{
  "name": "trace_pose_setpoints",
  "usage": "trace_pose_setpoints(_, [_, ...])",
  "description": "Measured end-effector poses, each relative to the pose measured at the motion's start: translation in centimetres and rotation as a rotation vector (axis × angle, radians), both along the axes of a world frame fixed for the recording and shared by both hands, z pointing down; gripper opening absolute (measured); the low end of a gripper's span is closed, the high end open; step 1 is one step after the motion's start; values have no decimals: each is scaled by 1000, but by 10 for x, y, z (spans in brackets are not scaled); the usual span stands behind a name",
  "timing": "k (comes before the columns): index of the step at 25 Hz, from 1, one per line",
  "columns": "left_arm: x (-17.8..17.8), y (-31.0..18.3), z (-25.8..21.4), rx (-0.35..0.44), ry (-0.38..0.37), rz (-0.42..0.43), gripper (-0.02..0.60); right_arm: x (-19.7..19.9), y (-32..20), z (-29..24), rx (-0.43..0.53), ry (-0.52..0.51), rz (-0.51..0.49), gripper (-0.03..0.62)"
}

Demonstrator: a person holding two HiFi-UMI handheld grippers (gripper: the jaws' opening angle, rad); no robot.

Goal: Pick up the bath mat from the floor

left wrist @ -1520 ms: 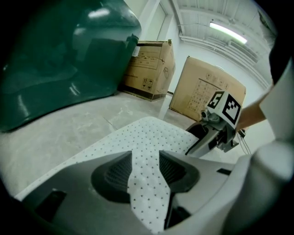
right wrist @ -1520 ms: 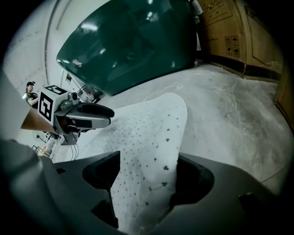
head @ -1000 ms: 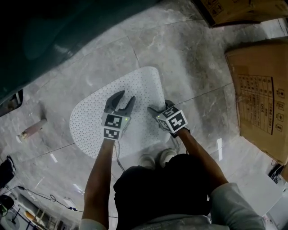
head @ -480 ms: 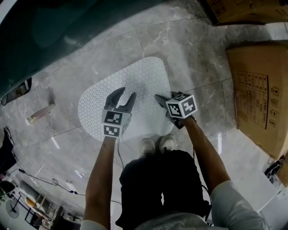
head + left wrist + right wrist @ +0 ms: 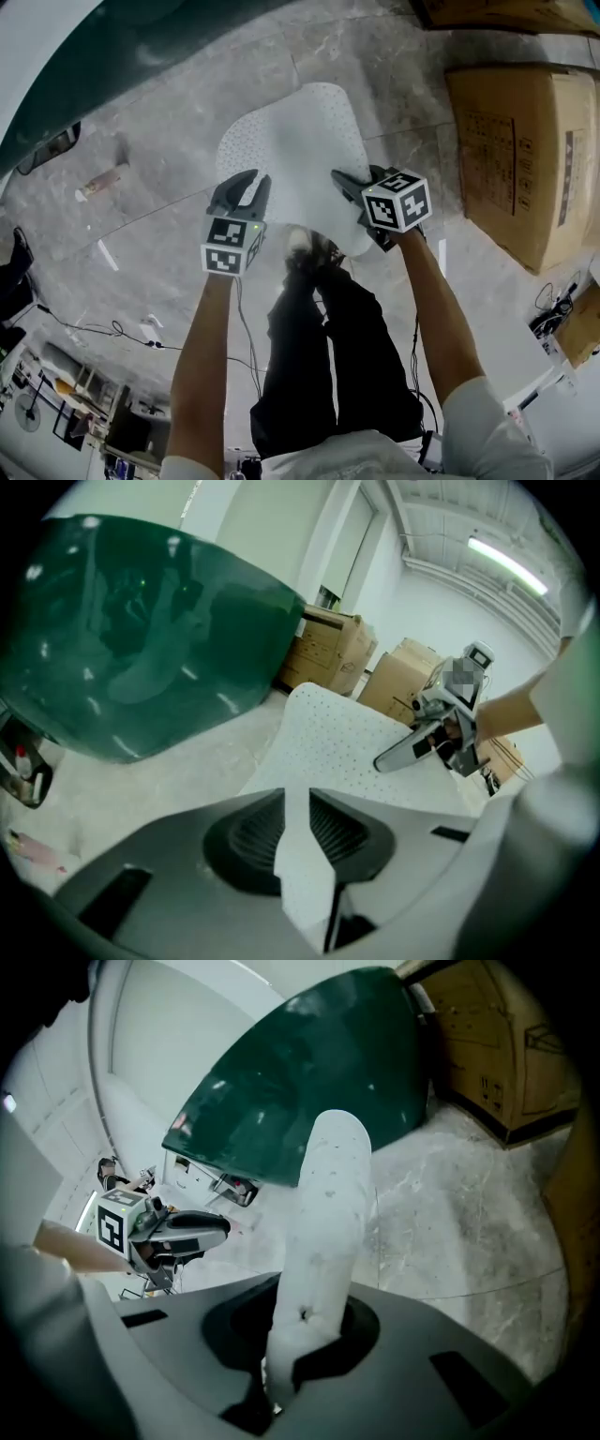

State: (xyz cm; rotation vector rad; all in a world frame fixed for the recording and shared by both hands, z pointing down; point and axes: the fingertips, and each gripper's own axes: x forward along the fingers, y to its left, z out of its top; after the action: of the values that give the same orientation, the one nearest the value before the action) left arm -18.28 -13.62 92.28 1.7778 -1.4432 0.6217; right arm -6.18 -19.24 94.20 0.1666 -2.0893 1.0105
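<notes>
jaws just closed; bath mat (image 5: 300, 150) lifted.

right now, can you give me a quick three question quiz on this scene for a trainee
1. True or false: the bath mat lies flat on the floor.
2. What is the right hand-held gripper shut on? A the bath mat, B a towel, C nothing.
3. What brown thing stands at the right edge of the head view?
Key: 1 false, its near edge is lifted. 2 A, the jaws having just closed on it. 3 a cardboard box.
</notes>
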Motion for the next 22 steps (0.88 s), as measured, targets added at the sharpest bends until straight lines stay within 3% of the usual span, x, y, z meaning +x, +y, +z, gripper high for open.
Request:
trace_pose_setpoints(4, [-4, 14, -74, -16, -28, -3, 43, 11, 7, -79, 24, 18, 8, 34])
trace_pose_setpoints(11, [-9, 15, -196, 5, -71, -12, 18, 27, 0, -210, 109, 30, -6, 34])
trace_pose_setpoints(17, [2, 2, -305, 92, -13, -42, 18, 47, -28, -327, 221, -1, 23, 34])
trace_pose_setpoints(22, [1, -31, -379, 198, -22, -71, 18, 61, -74, -409, 381, -3, 59, 34])
